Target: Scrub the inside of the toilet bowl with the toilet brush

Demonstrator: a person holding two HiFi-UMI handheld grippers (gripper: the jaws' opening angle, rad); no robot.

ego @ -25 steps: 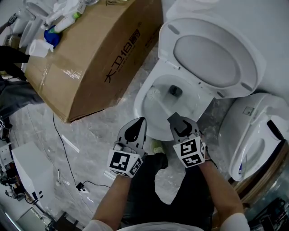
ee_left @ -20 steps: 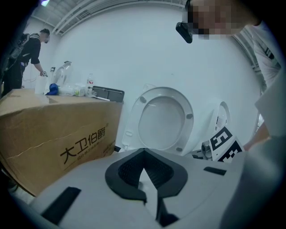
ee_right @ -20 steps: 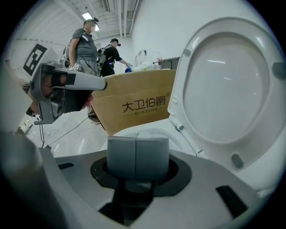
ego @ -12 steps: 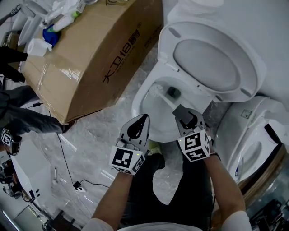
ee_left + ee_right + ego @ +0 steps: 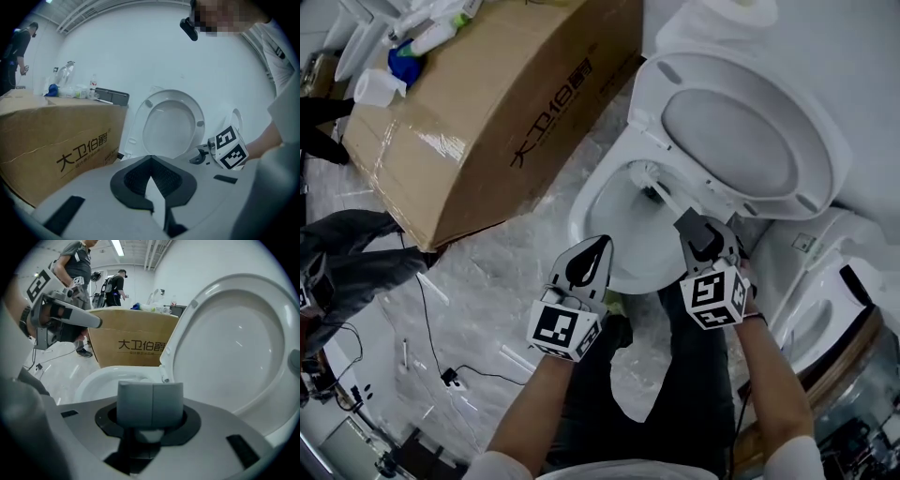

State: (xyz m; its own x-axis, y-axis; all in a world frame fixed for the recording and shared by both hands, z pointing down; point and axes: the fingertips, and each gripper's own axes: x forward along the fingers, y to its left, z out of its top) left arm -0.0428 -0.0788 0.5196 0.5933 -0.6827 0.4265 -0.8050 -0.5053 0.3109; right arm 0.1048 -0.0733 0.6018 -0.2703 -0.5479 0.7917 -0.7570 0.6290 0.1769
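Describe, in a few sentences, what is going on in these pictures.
A person stands over a toilet bowl with a gripper in each hand. The right tongs are shut on the handle of the toilet brush, whose head is down inside the bowl, towards the back. The left tongs are shut on nothing and hover by the bowl's near edge. The seat lid is raised, and a large cardboard box lies on the floor beside the toilet.
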